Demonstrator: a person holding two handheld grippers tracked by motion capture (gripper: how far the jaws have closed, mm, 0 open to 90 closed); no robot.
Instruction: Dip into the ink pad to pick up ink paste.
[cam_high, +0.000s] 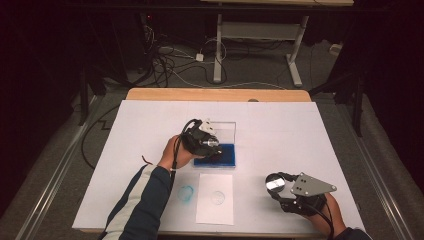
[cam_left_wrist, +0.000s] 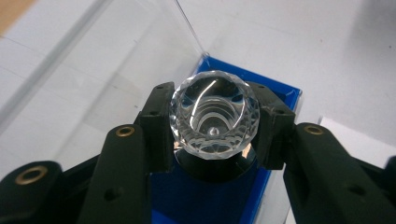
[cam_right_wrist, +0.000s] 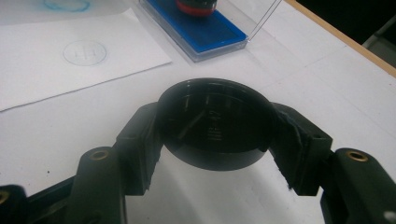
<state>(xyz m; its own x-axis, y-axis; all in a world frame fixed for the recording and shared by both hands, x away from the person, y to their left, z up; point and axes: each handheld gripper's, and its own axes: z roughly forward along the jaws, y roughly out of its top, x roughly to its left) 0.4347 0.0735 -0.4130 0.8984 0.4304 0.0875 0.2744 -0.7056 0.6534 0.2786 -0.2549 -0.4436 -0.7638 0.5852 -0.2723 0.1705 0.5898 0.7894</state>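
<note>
A stamp with a faceted clear knob (cam_left_wrist: 214, 114) stands on the blue ink pad (cam_left_wrist: 201, 198), and my left gripper (cam_left_wrist: 214, 128) is shut on that knob. From above, the left gripper (cam_high: 209, 144) sits over the pad (cam_high: 229, 156) in its clear case. The stamp's dark, red-ringed base (cam_right_wrist: 196, 6) rests on the pad (cam_right_wrist: 210, 32). My right gripper (cam_right_wrist: 215, 137) is shut on a round black cap (cam_right_wrist: 215, 122), held just above the table at the front right (cam_high: 275, 184). A white paper sheet (cam_high: 215, 210) carries a faint round imprint (cam_high: 217, 197).
The case's clear lid (cam_high: 226, 130) stands open behind the pad. A blue ink ring (cam_high: 185, 192) marks the white table cover left of the sheet. The wooden table edge (cam_high: 215, 94) runs along the far side, with cables and a desk frame on the floor beyond.
</note>
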